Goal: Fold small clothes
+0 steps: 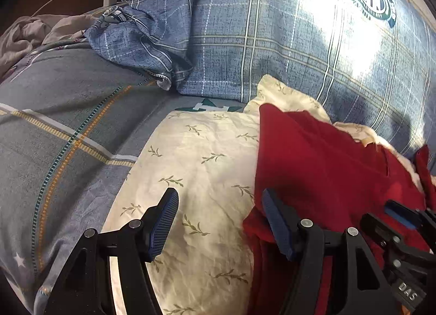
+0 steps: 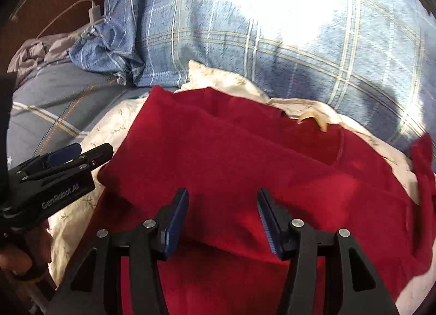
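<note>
I see the soft red cloth garment [image 2: 245,151] lying flat on a cream leaf-print pillow [image 1: 196,157] on the bed. My right tool [image 2: 223,217] is spread wide right over it, pinching nothing. My left tool [image 1: 218,222] is spread too, at the garment's left edge.

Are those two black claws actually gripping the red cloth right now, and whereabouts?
Neither. The left gripper and right gripper both stand open over the red garment, nothing pinched between their pads.
</note>
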`<state>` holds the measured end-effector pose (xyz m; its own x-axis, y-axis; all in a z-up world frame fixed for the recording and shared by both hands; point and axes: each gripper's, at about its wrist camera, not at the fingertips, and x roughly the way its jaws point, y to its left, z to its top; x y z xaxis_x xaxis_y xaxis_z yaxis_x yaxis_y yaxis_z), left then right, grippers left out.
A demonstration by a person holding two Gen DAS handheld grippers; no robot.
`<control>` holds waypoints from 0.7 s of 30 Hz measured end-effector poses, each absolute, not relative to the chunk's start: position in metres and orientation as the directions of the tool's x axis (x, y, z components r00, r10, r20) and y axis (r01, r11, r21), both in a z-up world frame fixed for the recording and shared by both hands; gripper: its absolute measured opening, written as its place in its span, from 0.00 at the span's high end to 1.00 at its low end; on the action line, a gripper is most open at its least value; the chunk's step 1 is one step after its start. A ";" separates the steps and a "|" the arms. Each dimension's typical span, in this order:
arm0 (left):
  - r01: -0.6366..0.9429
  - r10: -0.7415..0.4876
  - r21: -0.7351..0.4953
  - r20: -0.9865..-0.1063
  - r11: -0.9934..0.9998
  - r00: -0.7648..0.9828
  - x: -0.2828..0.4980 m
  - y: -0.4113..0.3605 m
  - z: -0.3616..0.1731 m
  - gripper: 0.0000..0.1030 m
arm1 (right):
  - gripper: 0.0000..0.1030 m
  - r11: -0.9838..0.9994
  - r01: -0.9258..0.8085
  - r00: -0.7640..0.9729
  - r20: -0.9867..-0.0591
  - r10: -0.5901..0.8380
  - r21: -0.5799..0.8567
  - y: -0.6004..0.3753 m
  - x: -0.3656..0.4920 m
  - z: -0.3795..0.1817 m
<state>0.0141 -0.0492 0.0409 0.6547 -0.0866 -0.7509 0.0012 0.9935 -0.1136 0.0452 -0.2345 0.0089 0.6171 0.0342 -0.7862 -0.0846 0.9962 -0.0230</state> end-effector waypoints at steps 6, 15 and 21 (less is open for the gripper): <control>0.004 -0.093 -0.122 -0.731 0.993 0.676 0.003 -0.044 0.050 0.38 | 0.44 0.999 -0.053 0.601 -0.799 0.025 -0.008 -0.240 0.027 0.009; -0.030 -0.076 -0.133 -0.718 0.991 0.692 -0.015 -0.031 0.063 0.38 | 0.40 1.000 0.005 0.620 -0.785 -0.002 0.002 -0.265 -0.001 0.020; -0.059 -0.044 -0.118 -0.716 0.991 0.697 -0.023 -0.029 0.074 0.36 | 0.39 0.999 0.036 0.620 -0.785 0.005 0.035 -0.275 0.008 0.022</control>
<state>-0.0231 -0.0294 0.0738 0.6966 -0.0437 -0.7161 -0.0587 0.9913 -0.1175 0.0077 -0.2752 0.0216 0.6199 0.0051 -0.7847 0.0359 0.9987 0.0349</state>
